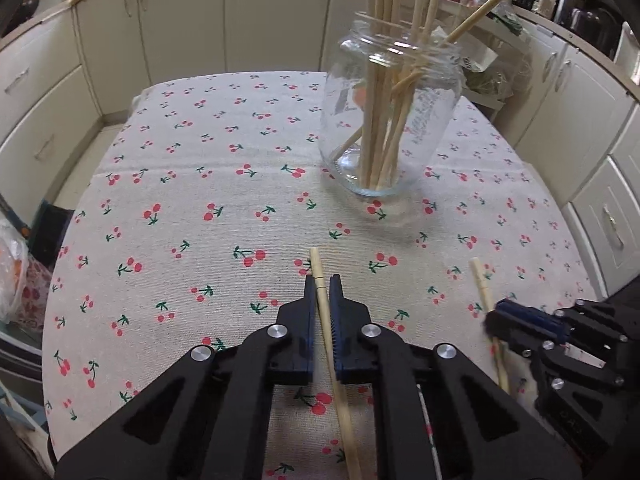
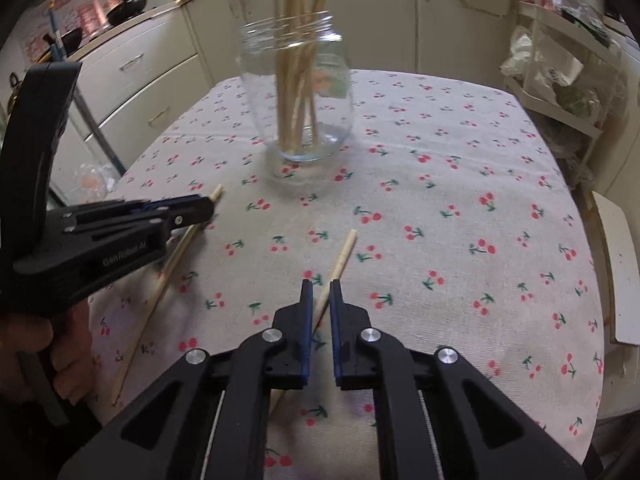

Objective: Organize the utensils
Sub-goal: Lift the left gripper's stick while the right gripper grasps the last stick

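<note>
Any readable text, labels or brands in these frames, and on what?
"GenRobot.AI": white lettering on the black body of the left gripper, in the right wrist view.
Print on the clear glass jar of wooden chopsticks: too blurred to read.
Pink wall posters behind the counter: too small to read.

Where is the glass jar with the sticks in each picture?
Left wrist view: the glass jar stands upper right of centre on the cherry tablecloth, beyond the left gripper.
Right wrist view: the glass jar stands top centre, slightly left, beyond the right gripper.
Shared landmark: the cherry tablecloth, with white cabinets behind it.
</note>
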### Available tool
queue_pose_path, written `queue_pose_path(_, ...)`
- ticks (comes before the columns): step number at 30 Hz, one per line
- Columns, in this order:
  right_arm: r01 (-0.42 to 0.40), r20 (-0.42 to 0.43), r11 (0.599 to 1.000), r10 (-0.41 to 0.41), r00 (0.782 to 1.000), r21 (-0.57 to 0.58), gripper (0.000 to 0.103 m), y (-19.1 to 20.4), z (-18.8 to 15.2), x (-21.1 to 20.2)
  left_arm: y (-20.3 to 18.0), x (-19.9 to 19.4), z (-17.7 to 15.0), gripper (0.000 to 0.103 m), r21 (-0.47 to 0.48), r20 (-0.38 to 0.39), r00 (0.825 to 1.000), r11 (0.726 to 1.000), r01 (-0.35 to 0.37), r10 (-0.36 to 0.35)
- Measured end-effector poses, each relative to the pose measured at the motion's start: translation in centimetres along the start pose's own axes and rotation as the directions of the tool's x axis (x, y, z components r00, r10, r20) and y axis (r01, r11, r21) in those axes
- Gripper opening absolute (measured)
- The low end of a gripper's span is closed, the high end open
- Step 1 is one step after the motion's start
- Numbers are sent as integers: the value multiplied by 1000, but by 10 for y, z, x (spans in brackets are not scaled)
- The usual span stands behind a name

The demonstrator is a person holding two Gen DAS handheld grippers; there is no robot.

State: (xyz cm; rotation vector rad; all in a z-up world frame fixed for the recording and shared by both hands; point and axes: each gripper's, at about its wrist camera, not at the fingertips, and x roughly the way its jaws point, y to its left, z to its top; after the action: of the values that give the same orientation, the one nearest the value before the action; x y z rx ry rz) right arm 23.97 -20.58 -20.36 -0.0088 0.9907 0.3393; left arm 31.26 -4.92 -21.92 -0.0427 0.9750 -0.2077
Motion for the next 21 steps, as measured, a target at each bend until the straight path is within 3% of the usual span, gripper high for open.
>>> queue_pose_path(2, 0, -1, 1000, 0, 1000, -18, 9, 1, 0, -1, 1, 1, 0, 7, 18, -37, 999, 999, 33, -32)
queue_pose_path(6, -3, -29, 1000, 3, 1000, -1, 10, -5, 2, 0, 4, 2, 1, 11, 15, -60, 998, 1000, 27, -26)
queue_pose_path(10, 9, -46, 999, -11, 999, -34, 19, 0, 4, 2, -1, 3, 3, 32, 24, -73, 997, 1000, 8, -6)
queue_pose_path(12, 34, -44, 997, -37, 998, -65, 18, 5, 4, 4, -7, 3, 3, 35, 48, -72, 997, 999, -14, 18)
queue_pose_path(14, 52, -34, 995, -54, 998, -81, 11, 7, 3, 4, -14, 4, 0, 33, 83, -56, 997, 995, -50, 55)
queue_pose_path(16, 37, -28, 997, -39, 999, -61, 8, 4, 3, 4, -14, 4, -1, 7, 95, -48, 998, 995, -43, 48)
queue_pose_path(21, 14, -44, 999, -15, 999, -33, 6, -2, 5, 4, -5, -6, 2, 5, 64, -7, 1000, 998, -20, 20)
